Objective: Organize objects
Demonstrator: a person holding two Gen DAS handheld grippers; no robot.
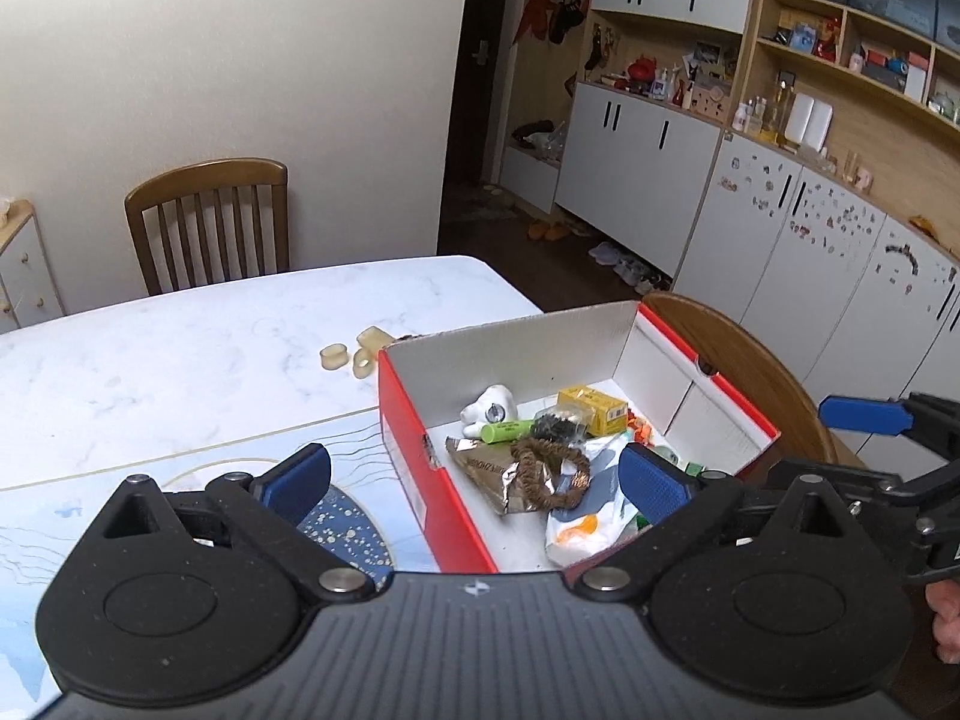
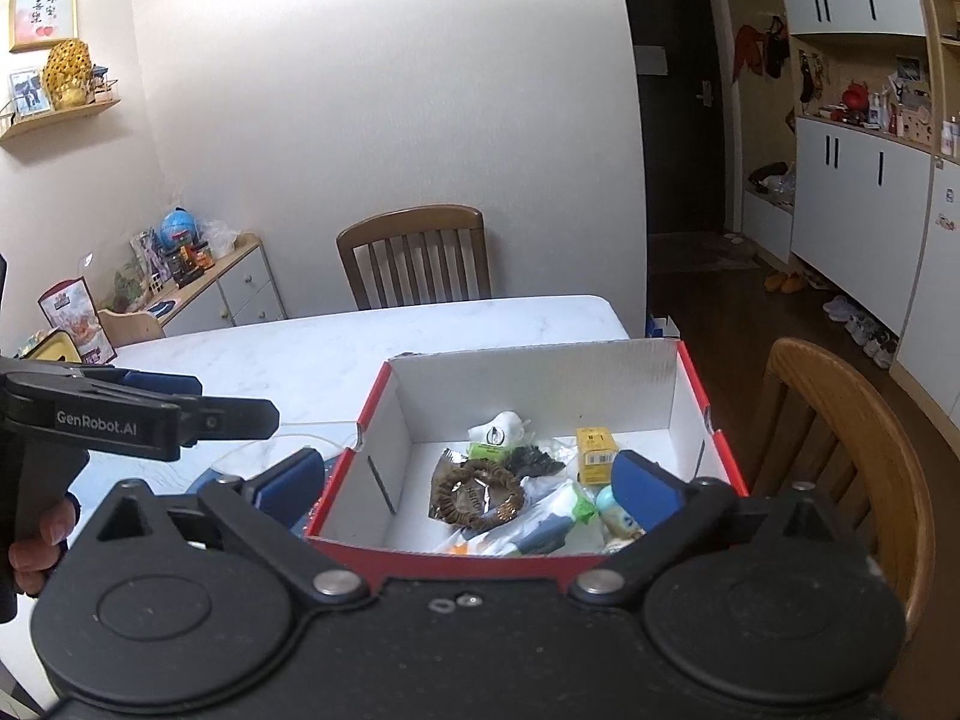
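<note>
Both tongs hover over a red-and-white cardboard box (image 1: 414,468) (image 2: 690,414) that sits at the right edge of the white marble surface (image 1: 180,372) (image 2: 288,354). Left tongs (image 1: 474,483): blue pads spread wide apart, nothing between them; the left pad hangs over the surface outside the box's red wall, the right pad over the box interior. Right tongs (image 2: 468,489): likewise spread wide and empty, straddling the box's near half, left pad outside the left wall, right pad above the near right corner. Box contents, loosely piled: a brown braided hair tie (image 1: 549,474) (image 2: 477,492) lying on a crumpled foil wrapper (image 1: 486,471), roughly midway between each pair of pads and below them; a green tube (image 1: 507,432); a white figurine (image 1: 489,408) (image 2: 501,426) nearer the far wall; a yellow carton (image 1: 591,408) (image 2: 596,447); a dark tangled item (image 1: 558,426); a white and orange plastic packet (image 1: 582,522) at the near end. Outside the box, on the surface just beyond its far left corner, lie several pale yellow rings (image 1: 354,354), well apart from both tongs. Two wooden chairs: one (image 1: 210,222) (image 2: 417,255) at the far side of the surface, one (image 2: 852,450) beside the box.
</note>
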